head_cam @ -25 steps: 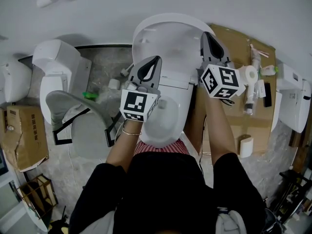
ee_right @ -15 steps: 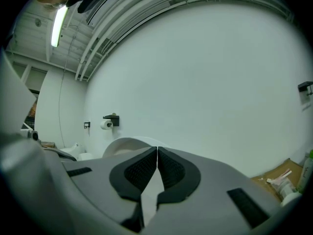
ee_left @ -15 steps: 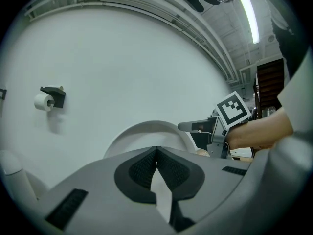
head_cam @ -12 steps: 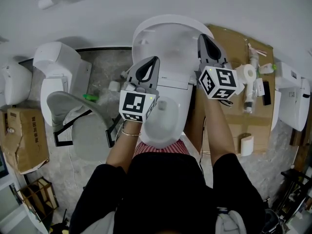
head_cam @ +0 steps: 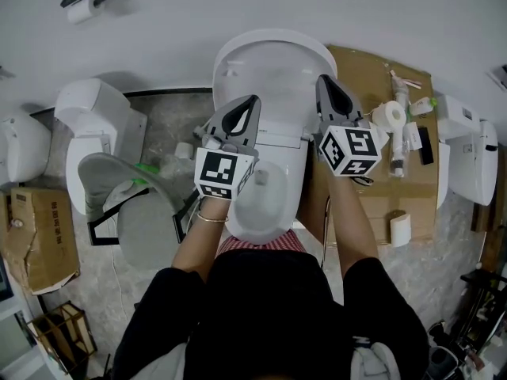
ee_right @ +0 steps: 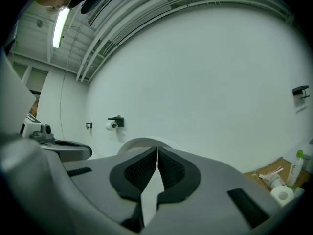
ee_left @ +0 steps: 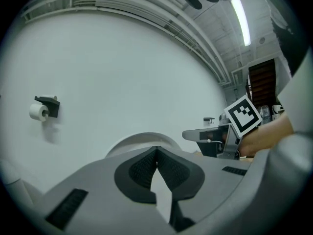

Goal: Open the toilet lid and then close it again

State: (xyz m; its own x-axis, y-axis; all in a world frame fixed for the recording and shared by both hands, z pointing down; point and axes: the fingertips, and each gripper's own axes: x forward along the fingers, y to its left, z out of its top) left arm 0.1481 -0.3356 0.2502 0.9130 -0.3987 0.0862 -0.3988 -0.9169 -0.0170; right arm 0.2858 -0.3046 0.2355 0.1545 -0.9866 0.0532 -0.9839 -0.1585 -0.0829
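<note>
The white toilet's lid (head_cam: 273, 62) stands raised against the wall, and the bowl (head_cam: 265, 204) below it lies open in the head view. My left gripper (head_cam: 252, 100) hovers over the seat's left rear, jaws pressed together on nothing. My right gripper (head_cam: 322, 80) hangs beside the lid's right edge, also shut and empty. In the left gripper view the shut gripper (ee_left: 156, 149) points at the lid's top (ee_left: 142, 140), with the right gripper's marker cube (ee_left: 243, 115) off to the right. The right gripper view has the shut gripper (ee_right: 157, 150) before the lid's rim (ee_right: 144, 141).
A second toilet (head_cam: 91, 113) and a loose grey seat (head_cam: 119, 172) sit at the left. A cardboard sheet (head_cam: 372, 81) at the right carries a paper roll (head_cam: 390, 115) and bottles. A cardboard box (head_cam: 36, 232) lies far left. A toilet paper holder (ee_left: 43, 107) hangs on the wall.
The right gripper has drifted slightly left and nearer to me. The left gripper has barely moved. The lid stays raised and both grippers stay shut.
</note>
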